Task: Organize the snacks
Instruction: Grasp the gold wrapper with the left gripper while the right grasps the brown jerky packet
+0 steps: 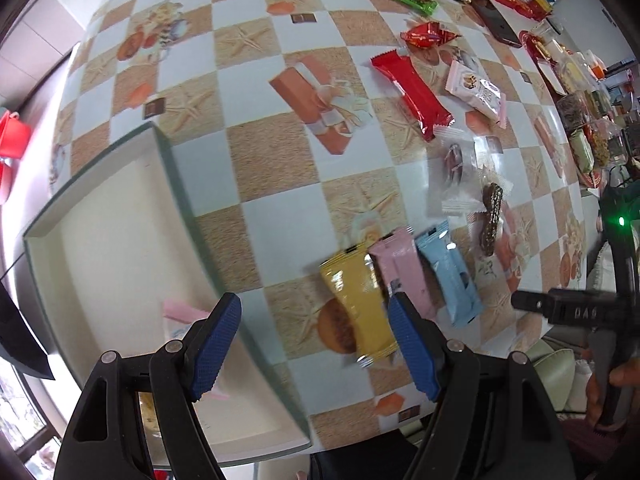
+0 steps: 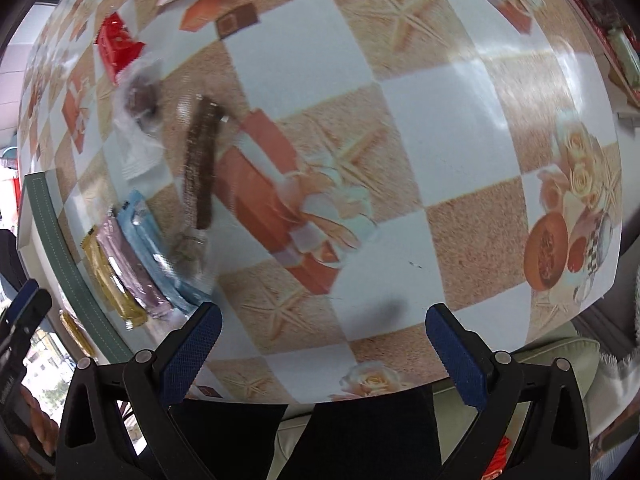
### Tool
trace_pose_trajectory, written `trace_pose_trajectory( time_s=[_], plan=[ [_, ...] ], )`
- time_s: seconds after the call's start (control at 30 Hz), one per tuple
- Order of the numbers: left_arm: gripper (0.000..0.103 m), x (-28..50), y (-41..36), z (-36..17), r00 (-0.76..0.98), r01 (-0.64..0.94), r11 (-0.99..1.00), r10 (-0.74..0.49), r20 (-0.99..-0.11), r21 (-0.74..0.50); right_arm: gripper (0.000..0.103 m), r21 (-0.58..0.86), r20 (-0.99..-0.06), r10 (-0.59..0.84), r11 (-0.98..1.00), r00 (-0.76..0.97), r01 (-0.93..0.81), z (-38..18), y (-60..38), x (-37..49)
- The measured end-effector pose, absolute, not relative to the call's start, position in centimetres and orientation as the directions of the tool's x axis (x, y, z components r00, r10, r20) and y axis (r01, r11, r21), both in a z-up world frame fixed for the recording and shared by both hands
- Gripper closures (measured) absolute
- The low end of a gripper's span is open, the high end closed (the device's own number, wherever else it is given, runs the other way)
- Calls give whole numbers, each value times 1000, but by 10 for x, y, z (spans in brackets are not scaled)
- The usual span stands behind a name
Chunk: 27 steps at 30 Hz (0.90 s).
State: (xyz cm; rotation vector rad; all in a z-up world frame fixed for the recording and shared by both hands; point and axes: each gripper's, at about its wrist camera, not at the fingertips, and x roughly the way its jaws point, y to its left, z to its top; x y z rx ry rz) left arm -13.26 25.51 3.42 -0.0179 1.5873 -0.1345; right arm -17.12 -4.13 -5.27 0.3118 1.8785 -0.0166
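Observation:
My left gripper (image 1: 314, 338) is open and empty, above the table between a shallow white box (image 1: 100, 216) and a yellow snack packet (image 1: 360, 300). A pink packet (image 1: 400, 272) and a blue packet (image 1: 448, 272) lie beside the yellow one. A pink wrapper (image 1: 182, 312) lies inside the box, partly hidden by my left finger. My right gripper (image 2: 324, 350) is open and empty over the table's near edge. In the right wrist view the yellow packet (image 2: 110, 280), pink packet (image 2: 128, 260) and blue packet (image 2: 156, 248) lie to its left, by the box's green edge (image 2: 60, 248).
A dark brown bar in clear wrap (image 1: 490, 216) (image 2: 202, 160), a red packet (image 1: 412, 92), a pale pink packet (image 1: 476, 92) and a clear-wrapped sweet (image 1: 454, 158) lie further out. Many more snacks crowd the far right edge (image 1: 576, 92). The right tool's handle (image 1: 576, 312) shows at the right.

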Motion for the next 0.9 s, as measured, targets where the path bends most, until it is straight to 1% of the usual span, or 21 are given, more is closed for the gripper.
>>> trace_pose_trajectory(
  time_s=[0.17, 0.27, 0.43, 0.7, 0.9],
  plan=[
    [24, -125, 244, 13, -93, 34, 995, -95, -991, -99, 0, 133, -936, 194, 968, -294, 215, -53, -39, -176],
    [24, -131, 240, 3, -121, 45, 998, -48, -992, -54, 0, 122, -941, 176, 973, -288, 194, -52, -40, -177],
    [24, -140, 241, -15, -163, 24, 999, -41, -986, -45, 0, 138, -939, 189, 972, -288, 189, -57, -37, -181],
    [24, -152, 227, -31, -161, 42, 999, -8, -987, -15, 0, 181, -949, 220, 967, -226, 181, -45, -11, -119],
    [16, -157, 221, -34, -134, 24, 1000, 0, -991, -3, 0, 148, -956, 181, 977, -230, 154, -59, 24, -87]
  ],
)
